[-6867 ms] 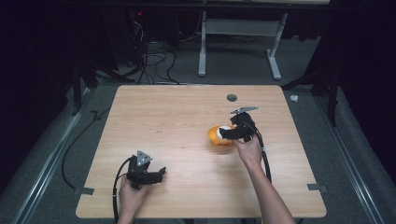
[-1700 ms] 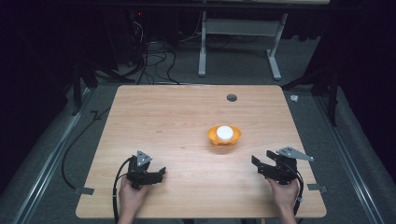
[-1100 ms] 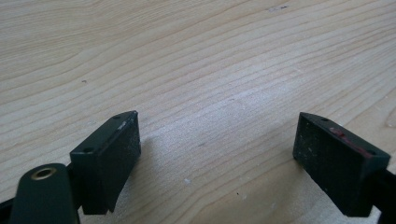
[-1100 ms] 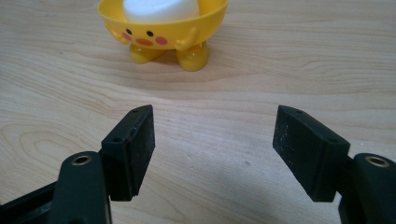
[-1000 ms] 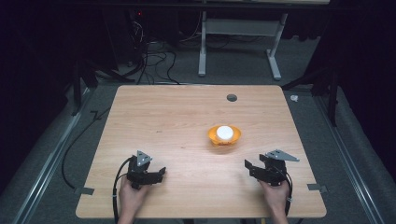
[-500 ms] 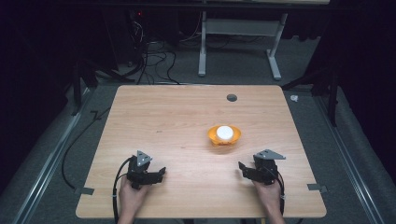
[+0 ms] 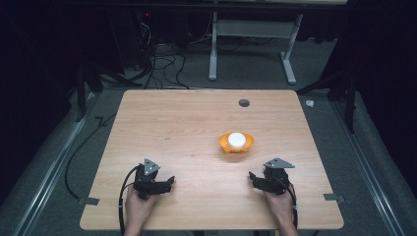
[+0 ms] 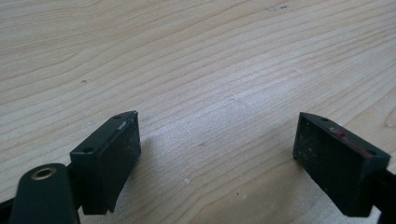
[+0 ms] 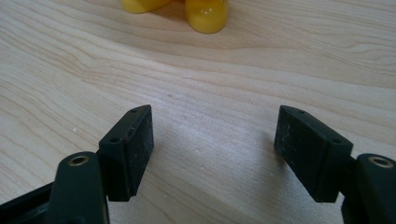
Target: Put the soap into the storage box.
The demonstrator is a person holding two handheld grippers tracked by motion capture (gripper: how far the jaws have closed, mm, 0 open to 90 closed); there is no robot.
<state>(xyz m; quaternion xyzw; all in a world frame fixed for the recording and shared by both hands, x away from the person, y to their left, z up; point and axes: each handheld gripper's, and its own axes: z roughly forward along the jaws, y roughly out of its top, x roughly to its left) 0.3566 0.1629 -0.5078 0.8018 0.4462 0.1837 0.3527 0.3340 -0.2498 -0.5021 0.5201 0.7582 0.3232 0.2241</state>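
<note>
From the high view I see the orange bowl [image 7: 236, 142] with a white object [image 7: 236, 138] in it, right of the table's [image 7: 187, 123] centre, well apart from both grippers near the front edge. My left gripper [image 8: 219, 158] shows jaws spread wide over bare wood. My right gripper [image 9: 215, 149] has just been opening; nothing sits between its jaws, the bowl [image 9: 205, 11] ahead.
</note>
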